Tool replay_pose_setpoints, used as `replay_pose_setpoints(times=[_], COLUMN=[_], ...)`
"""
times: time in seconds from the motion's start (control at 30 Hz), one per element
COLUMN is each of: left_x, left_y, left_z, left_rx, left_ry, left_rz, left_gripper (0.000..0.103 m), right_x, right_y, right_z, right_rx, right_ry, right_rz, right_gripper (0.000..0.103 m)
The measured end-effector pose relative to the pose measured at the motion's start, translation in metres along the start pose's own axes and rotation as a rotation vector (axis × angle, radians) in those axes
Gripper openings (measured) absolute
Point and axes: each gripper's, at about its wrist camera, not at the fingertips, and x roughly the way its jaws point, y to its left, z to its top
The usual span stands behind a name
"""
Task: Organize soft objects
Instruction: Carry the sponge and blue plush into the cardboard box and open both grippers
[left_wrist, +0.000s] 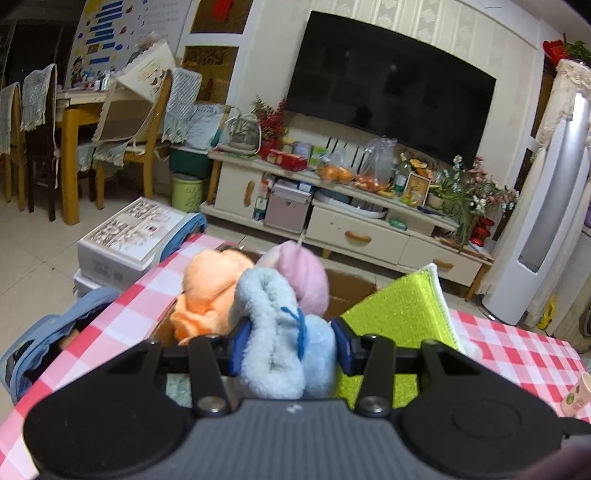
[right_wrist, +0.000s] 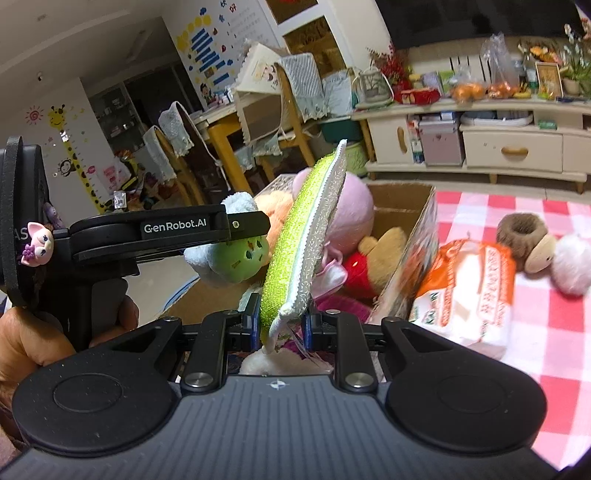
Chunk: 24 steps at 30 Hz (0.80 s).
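Above the cardboard box (right_wrist: 402, 206), left tongs (left_wrist: 290, 341) clamp blue plush (left_wrist: 273, 332); right tongs (right_wrist: 279, 325) pinch green sponge (right_wrist: 295, 236).

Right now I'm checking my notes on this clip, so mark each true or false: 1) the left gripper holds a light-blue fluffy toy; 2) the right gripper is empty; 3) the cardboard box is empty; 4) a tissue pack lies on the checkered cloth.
1) True: the left gripper clamps the light-blue fluffy toy.
2) False: the right gripper pinches a green sponge.
3) False: the cardboard box holds plush toys.
4) True: the tissue pack lies on the checkered cloth.
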Motion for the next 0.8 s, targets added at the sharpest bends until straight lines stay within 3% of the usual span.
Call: replay_pose_setpoints(times=[0.27, 0.63, 0.73, 0.8], left_x=[0.006, 0.011, 0.009, 0.009], left_y=[0.016, 0.014, 0.014, 0.013], left_z=[-0.005, -0.008, -0.006, -0.006], left_rx=[-0.009, 0.010, 0.011, 0.015], left_ry=[0.045, 0.064, 0.046, 0.042], left_rz=[0.044, 0.098, 0.098, 0.096], left_gripper=[0.049, 0.075, 0.078, 0.078], right_x=[-0.003, -0.002, -0.002, -0.005], right_y=[0.000, 0.003, 0.004, 0.007], right_z=[-0.004, -0.009, -0.014, -0.015], right_rx=[0.053, 0.138, 0.167, 0.158], right_ry=[0.055, 0.113, 0.127, 0.137], right_rz=[0.035, 0.087, 0.091, 0.077], right_gripper=[0.027, 0.031, 0.036, 0.048])
